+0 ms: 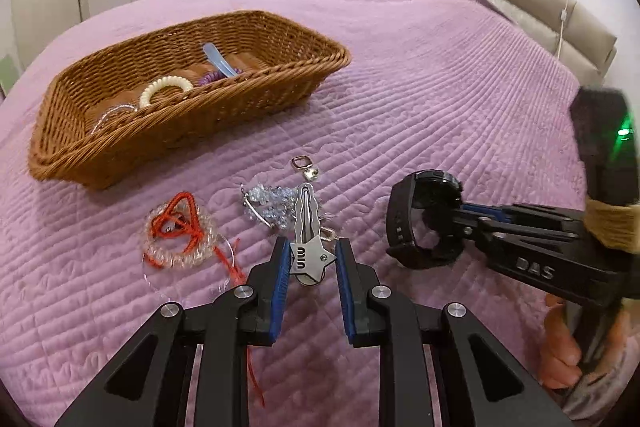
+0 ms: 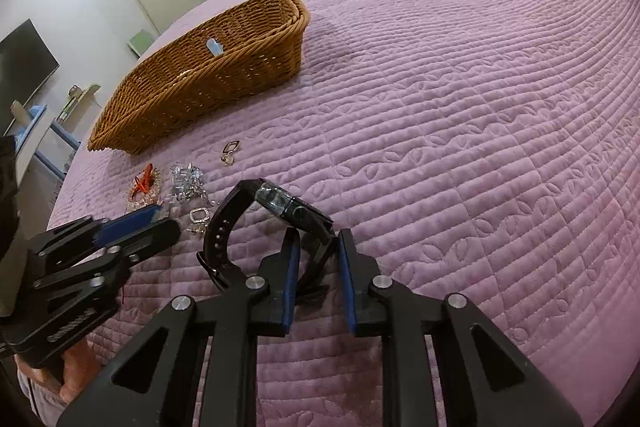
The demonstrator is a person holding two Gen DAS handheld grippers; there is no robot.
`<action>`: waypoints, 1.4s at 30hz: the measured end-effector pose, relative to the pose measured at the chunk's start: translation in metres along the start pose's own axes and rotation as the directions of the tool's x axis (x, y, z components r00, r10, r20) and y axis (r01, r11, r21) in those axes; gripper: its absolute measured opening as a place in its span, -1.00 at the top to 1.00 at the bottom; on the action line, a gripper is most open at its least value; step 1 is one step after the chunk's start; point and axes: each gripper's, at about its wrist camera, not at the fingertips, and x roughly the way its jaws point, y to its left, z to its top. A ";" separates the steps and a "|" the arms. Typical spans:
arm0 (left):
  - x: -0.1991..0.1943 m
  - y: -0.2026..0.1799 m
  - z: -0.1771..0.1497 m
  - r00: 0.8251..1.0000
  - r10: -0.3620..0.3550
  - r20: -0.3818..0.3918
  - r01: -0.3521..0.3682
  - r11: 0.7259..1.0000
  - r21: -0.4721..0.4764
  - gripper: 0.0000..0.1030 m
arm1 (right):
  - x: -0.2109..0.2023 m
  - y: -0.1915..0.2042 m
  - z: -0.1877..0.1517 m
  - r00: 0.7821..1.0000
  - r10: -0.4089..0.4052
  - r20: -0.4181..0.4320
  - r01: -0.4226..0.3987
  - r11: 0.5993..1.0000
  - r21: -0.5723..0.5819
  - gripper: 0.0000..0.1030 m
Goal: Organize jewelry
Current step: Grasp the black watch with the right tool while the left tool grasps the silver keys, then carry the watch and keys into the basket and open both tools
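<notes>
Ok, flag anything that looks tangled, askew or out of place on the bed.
The red cord is knotted through the clear beaded bracelet, its loose end trailing under the left gripper. The crystal piece lies bunched against the silver hair clip. Several pieces remain outside the basket.

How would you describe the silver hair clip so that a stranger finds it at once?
Start from the wicker basket on the purple bedspread. Nearer the camera lies the silver hair clip, between the left gripper fingers. Only it has a star-shaped end.
</notes>
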 end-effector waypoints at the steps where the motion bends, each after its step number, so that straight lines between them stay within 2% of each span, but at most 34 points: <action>1: -0.004 0.001 -0.002 1.000 -0.010 0.012 0.010 1.000 -0.008 0.55 | 0.001 0.000 0.000 1.000 0.002 0.001 -0.002 1.000 -0.002 0.65; 6: -0.031 0.004 -0.008 0.996 -0.051 0.075 0.054 0.998 -0.040 0.55 | -0.005 -0.004 -0.003 1.000 0.029 0.006 -0.029 1.000 -0.002 0.67; 13: -0.066 0.001 0.000 0.985 -0.059 0.164 0.064 0.997 -0.031 0.55 | -0.015 -0.005 0.000 0.998 0.063 0.011 -0.063 0.998 0.004 0.73; 17: -0.084 0.000 0.010 0.975 -0.046 0.216 0.051 0.999 -0.018 0.55 | -0.030 0.003 0.009 0.996 0.070 0.051 -0.069 0.997 -0.029 0.73; 23: -0.109 0.013 0.036 0.960 -0.008 0.279 0.016 1.000 -0.025 0.55 | -0.051 0.018 0.045 0.988 0.103 0.116 -0.095 0.993 -0.074 0.73; 28: -0.118 0.034 0.063 0.945 0.023 0.327 -0.004 0.998 -0.059 0.55 | -0.067 0.042 0.092 0.970 0.116 0.212 -0.089 0.987 -0.131 0.73; 33: -0.113 0.060 0.089 0.936 0.049 0.350 -0.012 0.994 -0.108 0.55 | -0.062 0.066 0.136 0.960 0.116 0.255 -0.071 0.981 -0.179 0.73; 37: -0.090 0.094 0.111 0.943 0.081 0.324 -0.022 0.983 -0.182 0.55 | -0.037 0.084 0.168 0.966 0.110 0.232 -0.062 0.976 -0.207 0.73; 42: -0.043 0.134 0.128 0.962 0.114 0.248 -0.046 0.963 -0.264 0.55 | 0.012 0.102 0.194 0.981 0.067 0.183 -0.018 0.967 -0.255 0.73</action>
